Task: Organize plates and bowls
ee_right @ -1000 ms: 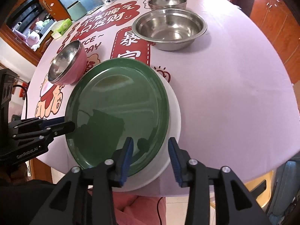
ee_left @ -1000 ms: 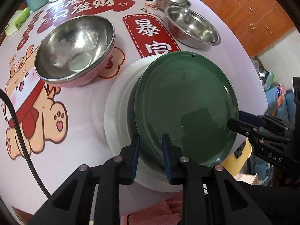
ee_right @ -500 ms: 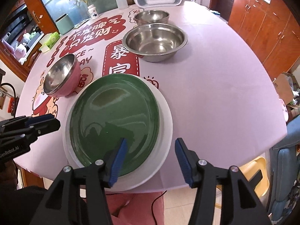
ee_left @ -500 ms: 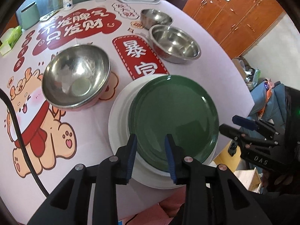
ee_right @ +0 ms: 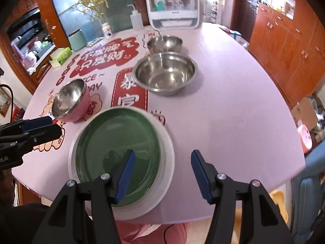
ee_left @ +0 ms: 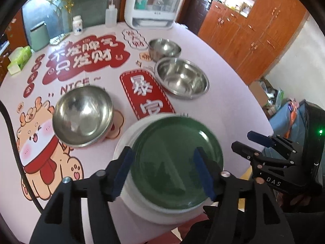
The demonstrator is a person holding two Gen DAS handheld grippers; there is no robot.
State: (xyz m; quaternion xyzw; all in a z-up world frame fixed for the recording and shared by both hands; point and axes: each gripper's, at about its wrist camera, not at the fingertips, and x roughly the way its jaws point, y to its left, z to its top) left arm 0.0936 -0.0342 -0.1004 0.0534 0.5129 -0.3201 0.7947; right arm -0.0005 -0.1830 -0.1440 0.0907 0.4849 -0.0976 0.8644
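Note:
A green plate (ee_left: 172, 156) (ee_right: 119, 148) lies on a larger white plate (ee_left: 124, 140) (ee_right: 166, 162) at the table's near edge. A pink bowl with a steel inside (ee_left: 83, 113) (ee_right: 70, 99) stands to its left. A large steel bowl (ee_left: 181, 79) (ee_right: 165, 73) and a smaller steel bowl (ee_left: 164, 47) (ee_right: 164, 43) stand behind. My left gripper (ee_left: 163, 172) is open and empty above the green plate. My right gripper (ee_right: 162, 177) is open and empty above the white plate's right rim.
The round table (ee_right: 223, 111) has a pink printed cloth. At its far edge stand a white cabinet appliance (ee_left: 152, 4), a squeeze bottle (ee_left: 111, 17), a pill bottle (ee_left: 77, 25), a green canister (ee_left: 39, 36) and a tissue box (ee_left: 19, 60). Wooden cupboards (ee_left: 254, 36) stand to the right.
Both grippers have let go of the green plate's rim, opened wide and drawn back and up from the table. The green plate now rests on the white plate.

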